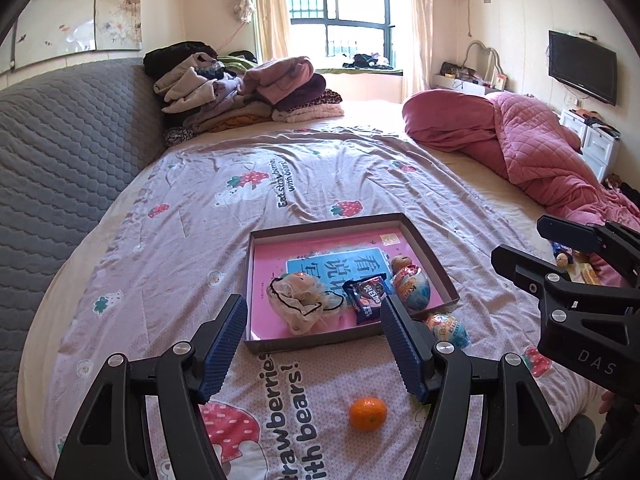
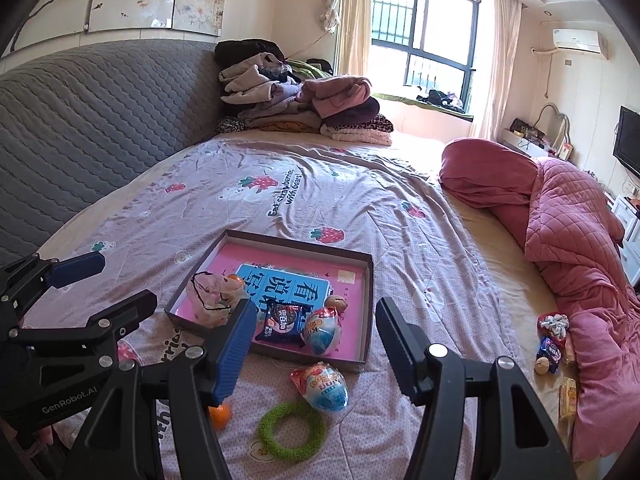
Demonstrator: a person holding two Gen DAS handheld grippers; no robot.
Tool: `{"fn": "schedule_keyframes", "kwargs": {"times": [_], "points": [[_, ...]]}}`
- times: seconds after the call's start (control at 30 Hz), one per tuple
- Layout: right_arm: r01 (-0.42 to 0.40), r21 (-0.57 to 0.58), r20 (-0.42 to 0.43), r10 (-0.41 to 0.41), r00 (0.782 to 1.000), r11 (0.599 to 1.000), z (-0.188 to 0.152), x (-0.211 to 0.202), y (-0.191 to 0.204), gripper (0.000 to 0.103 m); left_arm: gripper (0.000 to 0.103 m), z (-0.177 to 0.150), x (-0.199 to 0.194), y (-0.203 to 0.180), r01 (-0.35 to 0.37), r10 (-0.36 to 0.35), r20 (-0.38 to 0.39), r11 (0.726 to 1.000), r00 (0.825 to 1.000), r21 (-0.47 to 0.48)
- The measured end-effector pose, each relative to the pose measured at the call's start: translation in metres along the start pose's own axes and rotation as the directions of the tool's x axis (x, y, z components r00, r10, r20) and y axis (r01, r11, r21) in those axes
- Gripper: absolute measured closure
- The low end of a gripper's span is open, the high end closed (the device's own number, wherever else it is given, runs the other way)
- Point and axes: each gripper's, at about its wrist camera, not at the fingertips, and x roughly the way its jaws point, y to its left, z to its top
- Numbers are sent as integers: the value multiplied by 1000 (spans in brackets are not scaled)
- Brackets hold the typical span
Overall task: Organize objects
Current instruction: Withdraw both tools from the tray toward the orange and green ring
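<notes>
1. Both tools – left tool [image 1: 312,336] and right tool [image 2: 316,344] – stand wide open and hold nothing; they hover above the bed [image 2: 340,200].
2. The box [image 2: 370,300] lies on the bed and serves as the collecting place: a snack pack [image 2: 282,322], an egg toy [image 2: 322,332] and a hair tie [image 2: 212,292] are already inside.
3. Still outside, near the box: an orange [image 1: 368,412], a second egg [image 2: 322,386] and a green ring [image 2: 292,426] – likely next.

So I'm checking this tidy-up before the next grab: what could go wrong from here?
The orange and the wrapped egg lie loose on the soft bedspread; either may roll if nudged. The green ring lies flat, so open fingers may snag fabric. The tray already looks crowded near its front corner.
</notes>
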Motion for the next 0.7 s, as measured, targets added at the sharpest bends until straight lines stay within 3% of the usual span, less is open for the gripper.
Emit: {"fn": "schedule_keyframes", "kwargs": {"times": [0.57,0.7], "points": [[-8,39,-93,11,996,999,-71,13,-8,41,32,-62,20,-10,26,-27,-82,1000,996,-13],[-9,45,-110,14,994,999,-83,20,-8,41,32,-79,30,-16,-2,4,-91,1000,996,19]]}}
